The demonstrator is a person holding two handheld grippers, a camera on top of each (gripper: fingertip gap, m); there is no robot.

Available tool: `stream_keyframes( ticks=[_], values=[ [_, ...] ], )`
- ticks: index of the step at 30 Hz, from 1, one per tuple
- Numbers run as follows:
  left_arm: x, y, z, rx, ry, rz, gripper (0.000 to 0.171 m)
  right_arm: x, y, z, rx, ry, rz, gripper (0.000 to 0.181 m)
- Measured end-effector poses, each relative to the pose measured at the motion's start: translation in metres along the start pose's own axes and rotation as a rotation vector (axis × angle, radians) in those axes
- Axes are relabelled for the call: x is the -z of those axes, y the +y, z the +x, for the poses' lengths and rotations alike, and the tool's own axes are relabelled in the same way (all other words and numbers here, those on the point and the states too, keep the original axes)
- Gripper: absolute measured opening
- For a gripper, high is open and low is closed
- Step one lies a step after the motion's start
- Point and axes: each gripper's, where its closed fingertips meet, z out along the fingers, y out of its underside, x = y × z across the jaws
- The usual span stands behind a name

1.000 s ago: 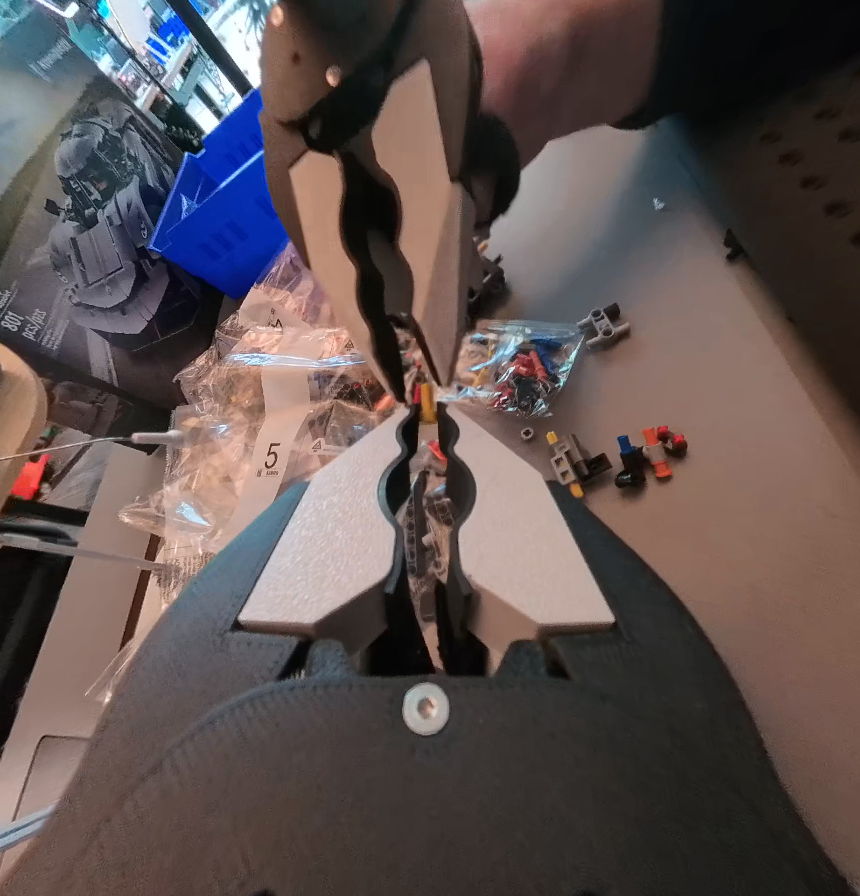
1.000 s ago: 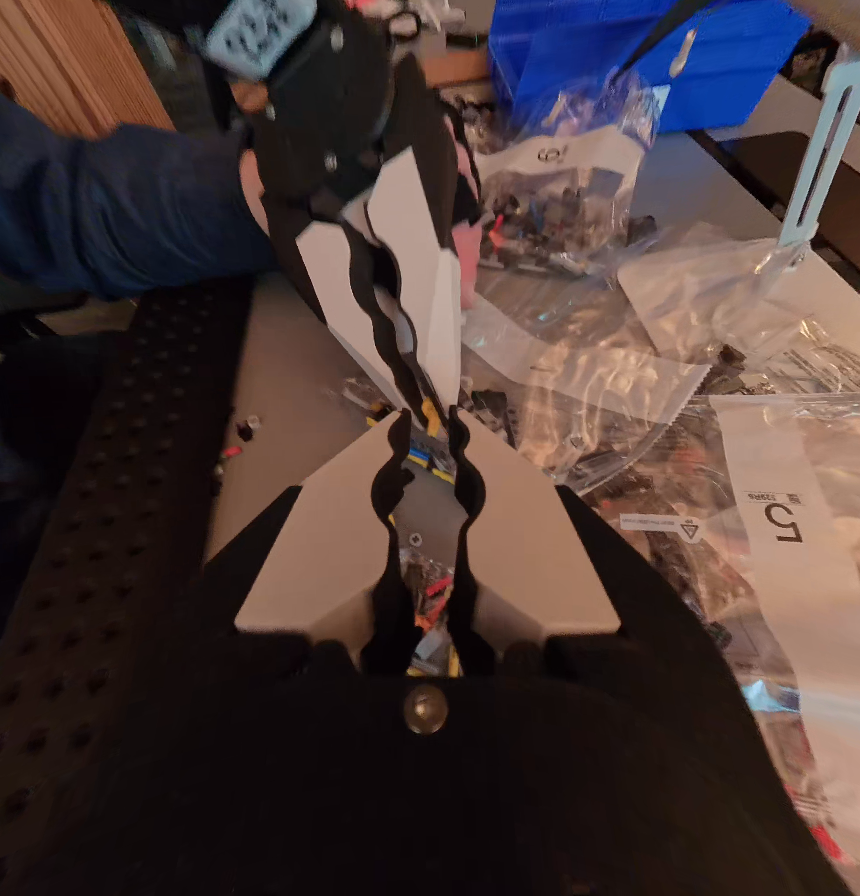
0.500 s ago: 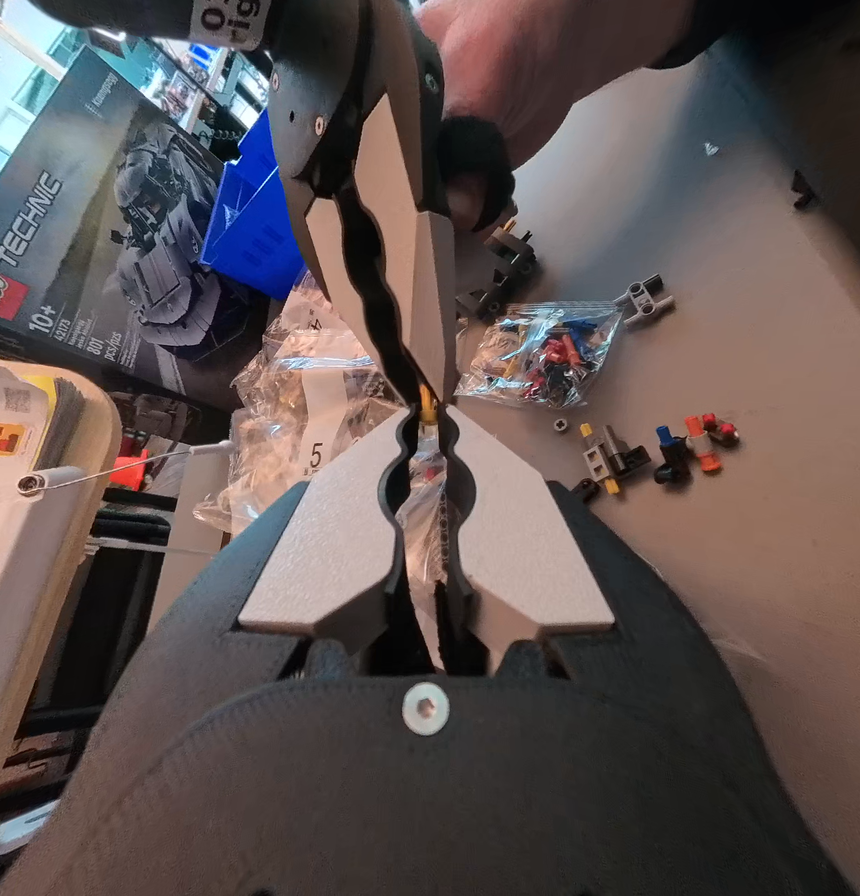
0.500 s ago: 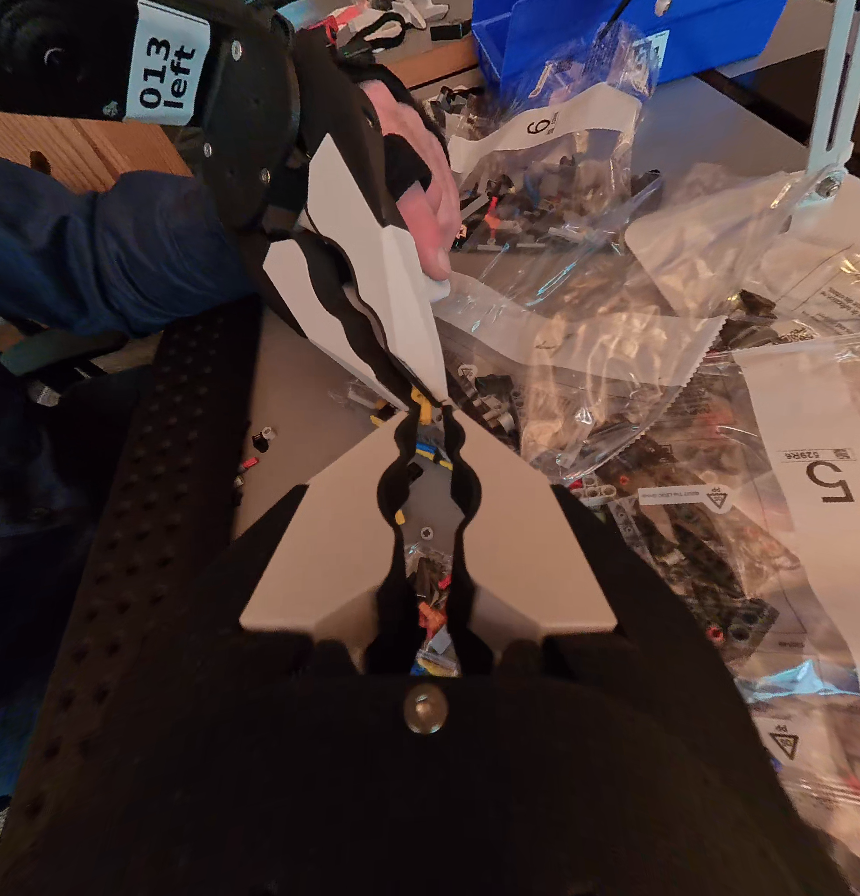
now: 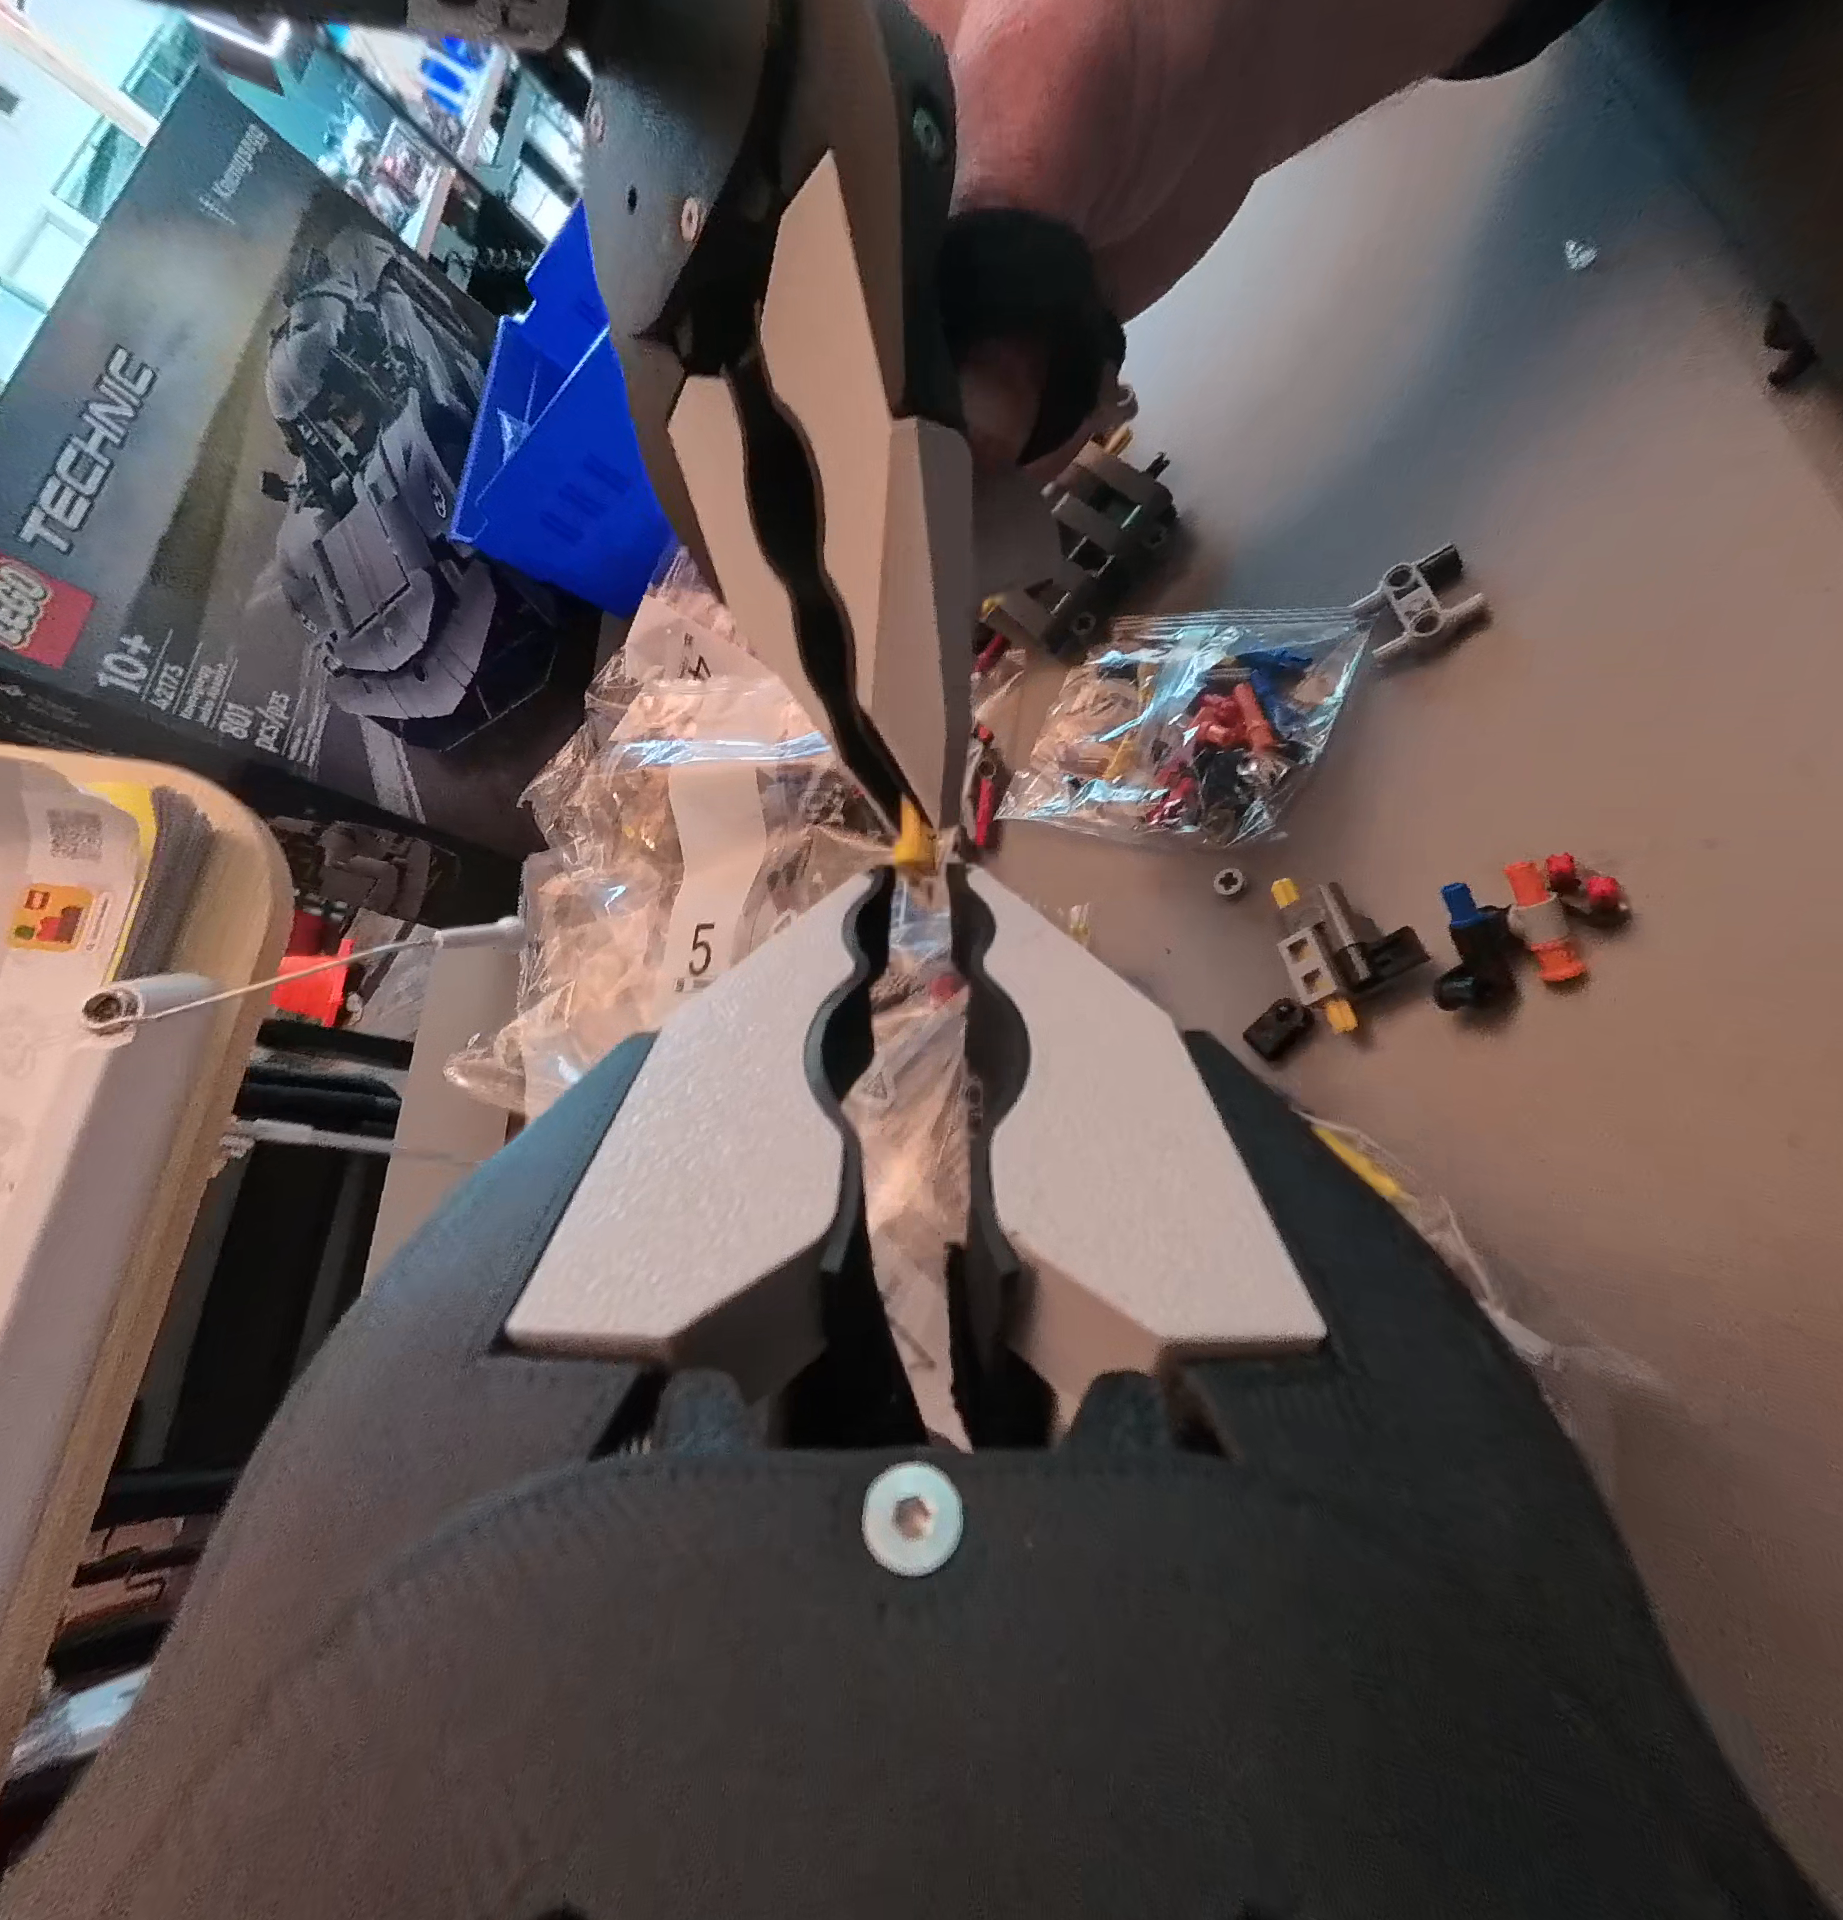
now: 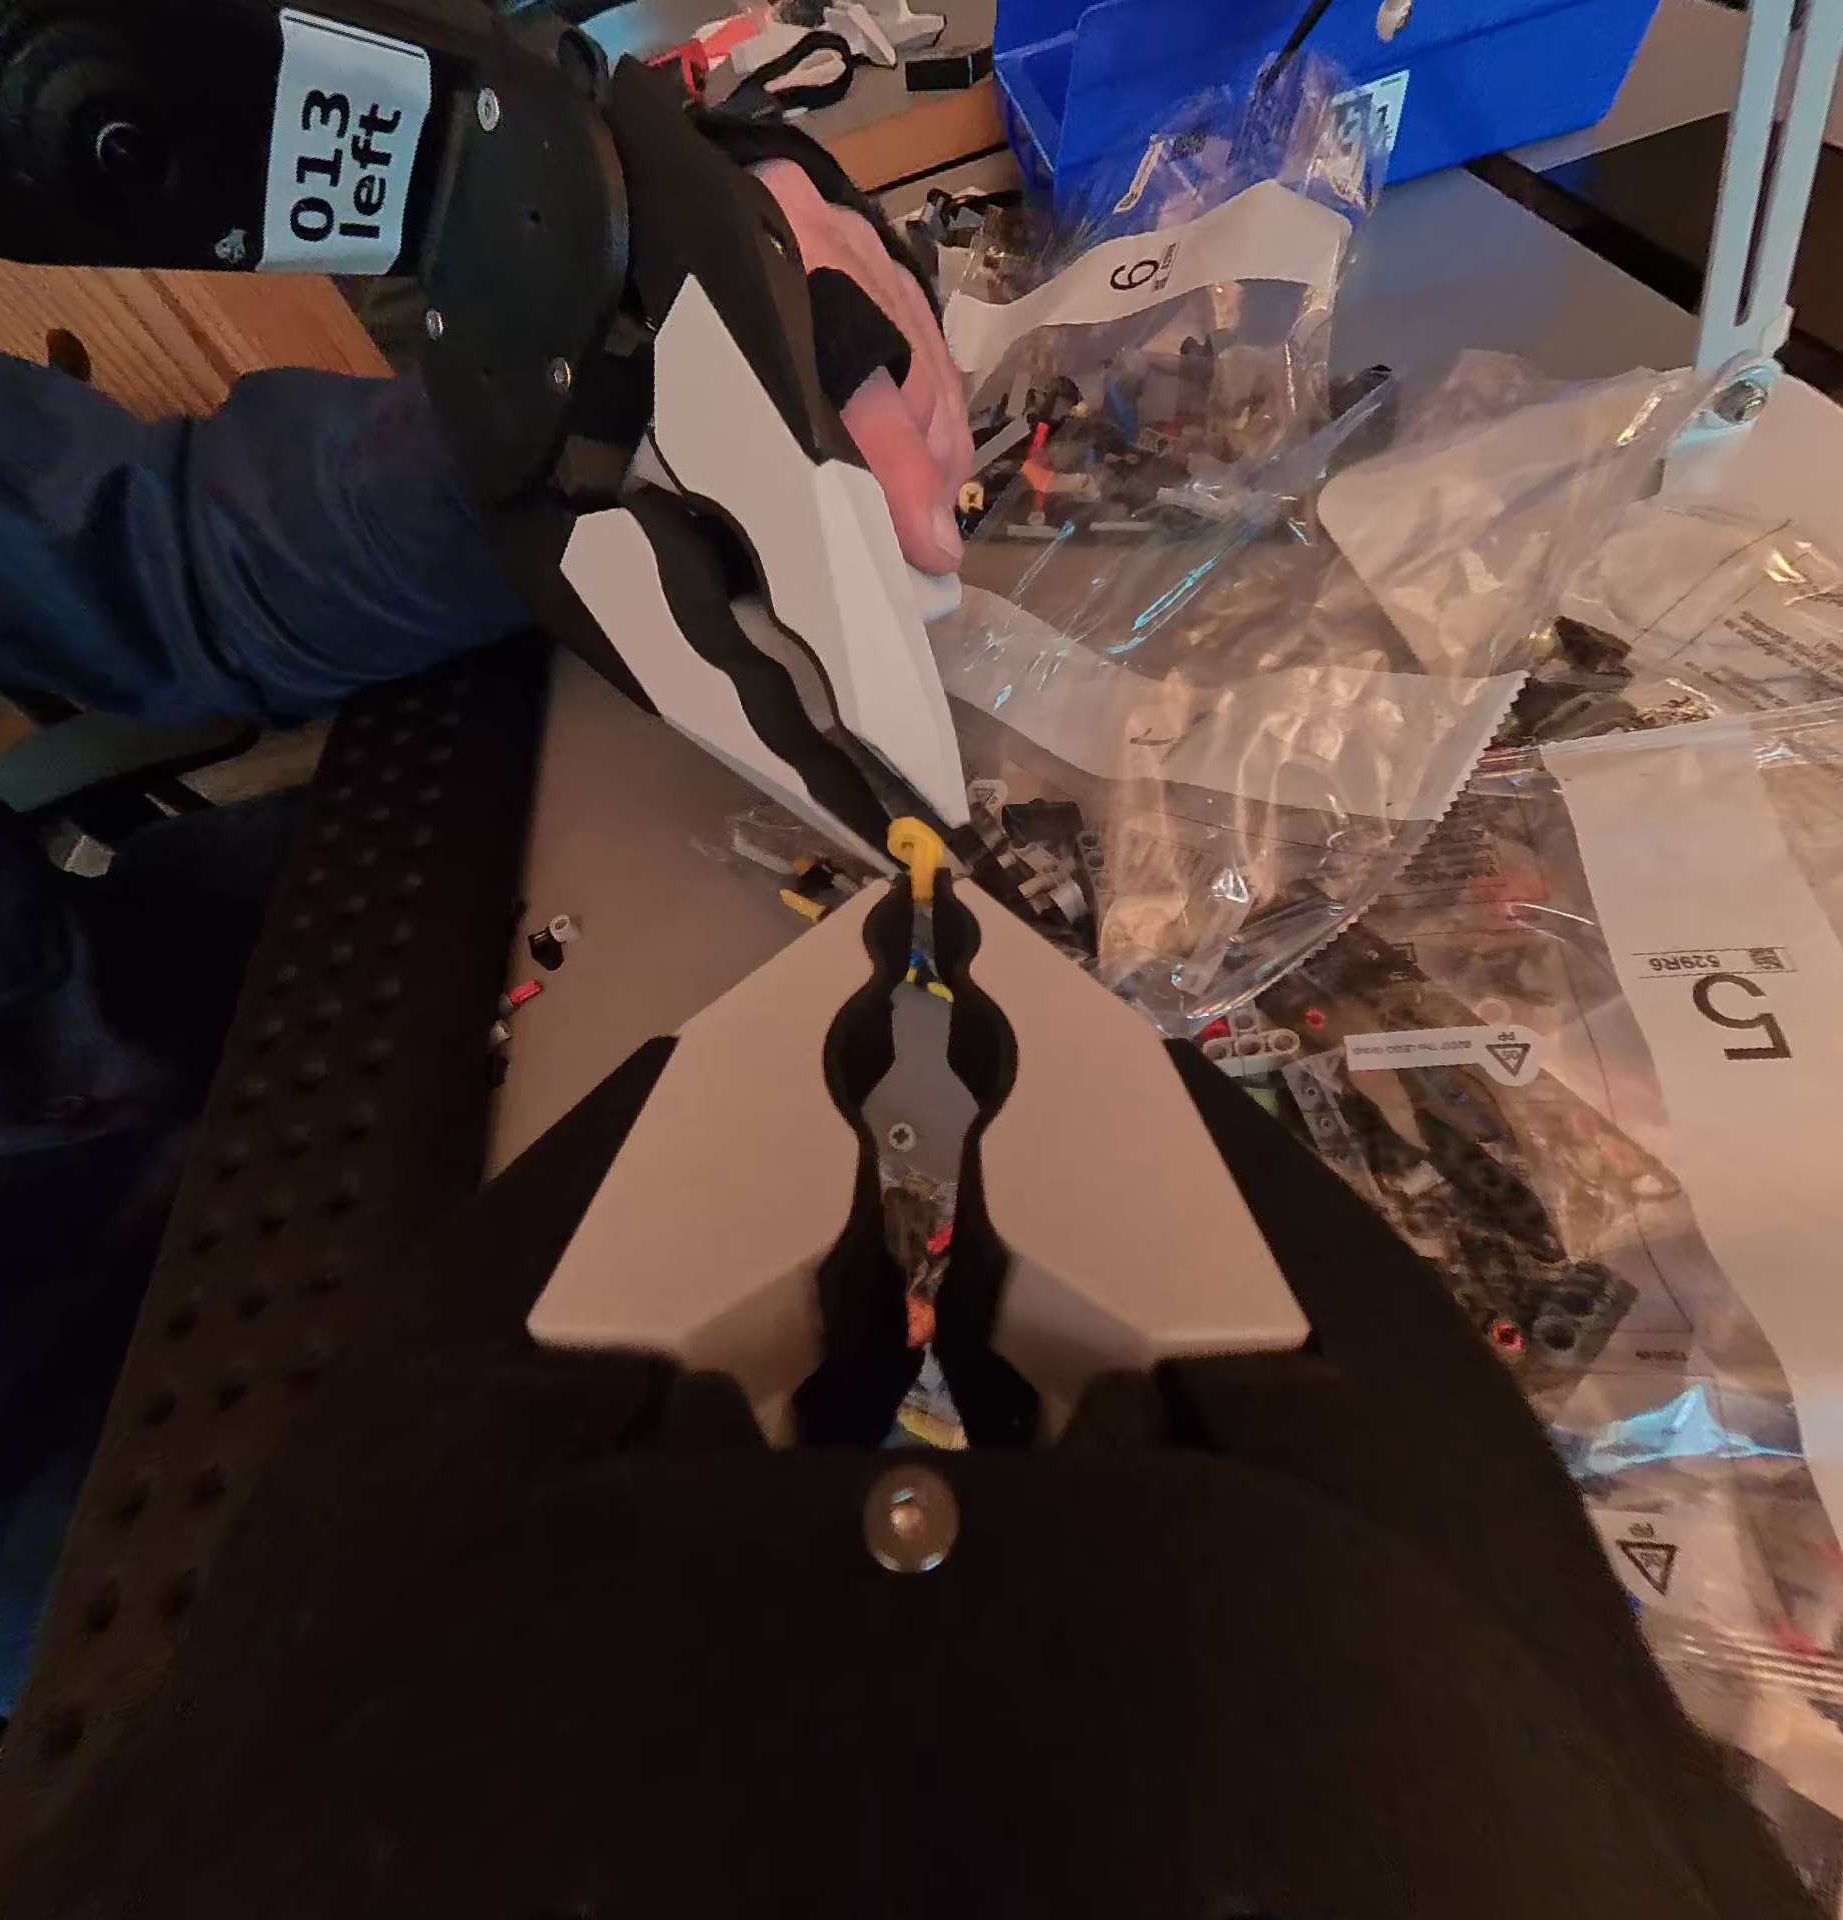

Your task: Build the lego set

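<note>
A small yellow piece (image 5: 909, 847) hangs in the air above the grey table (image 5: 1519, 416), where my two grippers meet tip to tip. My left gripper (image 5: 922, 881) is nearly shut, its tips pinching the piece from below. The right gripper (image 5: 912, 821) comes down from above, shut on the same piece. In the right wrist view the yellow piece (image 6: 915, 852) has a hooked top. Its stem sits between the tips of my right gripper (image 6: 924, 891), and the left gripper (image 6: 922, 836) reaches in from the upper left.
On the table lie a small bag of coloured parts (image 5: 1197, 748), loose small sub-assemblies (image 5: 1332, 945) (image 5: 1519, 925) and a dark grey assembly (image 5: 1093, 540). Numbered part bags (image 6: 1727, 987) pile beside a blue bin (image 6: 1312, 83). The set box (image 5: 221, 468), a booklet (image 5: 65, 935) and a black perforated board (image 6: 273, 1039) border the area. Less than 4 cm separates the two grippers' tips.
My right gripper's jaws have narrowed onto the yellow piece. Both grippers stayed tip to tip while tilting and shifting, so the box and booklet came into the left view.
</note>
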Motion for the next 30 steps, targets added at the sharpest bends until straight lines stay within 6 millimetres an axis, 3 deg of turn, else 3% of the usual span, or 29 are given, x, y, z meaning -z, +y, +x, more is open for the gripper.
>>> stream_keyframes(
  ticks=[4,6,12,16,18,23,30],
  values=[
    [0.008,0.0,-0.008,0.039,-0.017,0.025,0.009,0.003,-0.003,0.003,-0.007,0.01,0.022,0.001],
    [0.011,0.014,-0.017,0.048,-0.049,-0.034,0.012,0.005,-0.003,0.004,-0.007,0.018,0.025,0.001],
    [0.031,0.097,-0.049,0.288,-0.135,-0.264,0.021,0.004,0.004,0.01,0.0,0.046,-0.013,0.001],
    [0.045,0.158,-0.049,0.465,-0.144,-0.491,0.032,0.002,0.005,0.012,-0.005,0.047,-0.012,0.001],
    [0.047,0.177,-0.044,0.528,-0.136,-0.553,0.035,0.004,0.004,0.013,-0.01,0.046,0.001,0.001],
    [0.042,0.192,-0.03,0.635,-0.08,-0.6,0.035,0.003,0.005,0.014,-0.004,0.053,-0.005,0.001],
    [0.046,0.197,-0.03,0.71,-0.096,-0.636,0.044,0.001,0.007,0.014,0.007,0.05,-0.012,0.001]
  ],
)
